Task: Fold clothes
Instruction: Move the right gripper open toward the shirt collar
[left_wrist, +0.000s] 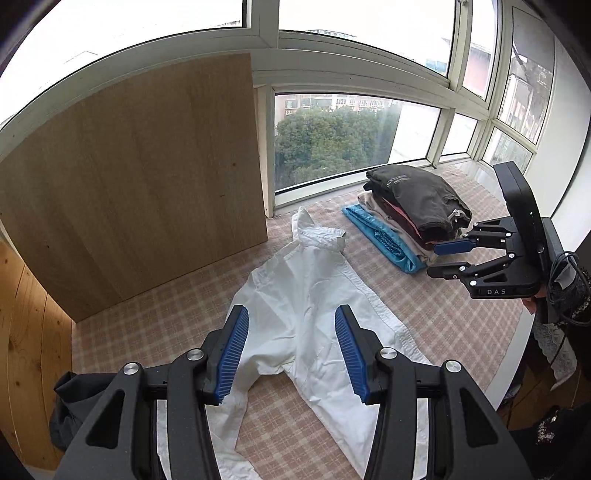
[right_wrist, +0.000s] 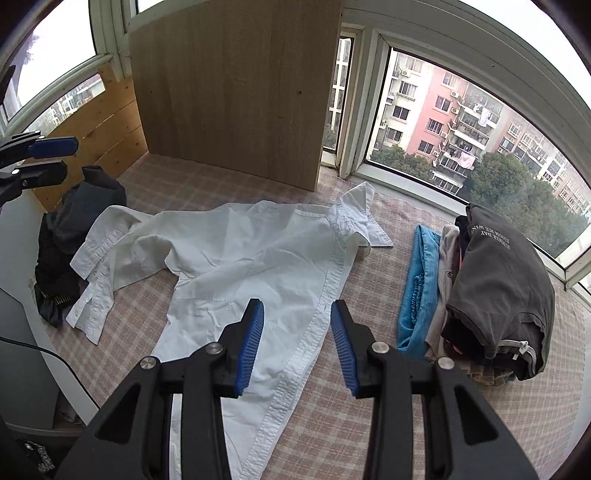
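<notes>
A white shirt (left_wrist: 306, 314) lies spread and creased on the pink checked cloth, collar toward the window; it also shows in the right wrist view (right_wrist: 240, 258), sleeves bunched at its left. My left gripper (left_wrist: 291, 350) is open and empty, hovering above the shirt's lower body. My right gripper (right_wrist: 297, 343) is open and empty above the shirt's button edge. The right gripper also shows in the left wrist view (left_wrist: 443, 260), open, beside the folded stack. The left gripper shows at the right wrist view's left edge (right_wrist: 51, 157), open.
A stack of folded clothes (right_wrist: 491, 291), dark grey on top and blue at the bottom, sits right of the shirt, also in the left wrist view (left_wrist: 413, 214). A dark garment pile (right_wrist: 74, 229) lies at the left. A wooden board (left_wrist: 140, 177) stands behind. Windows surround the surface.
</notes>
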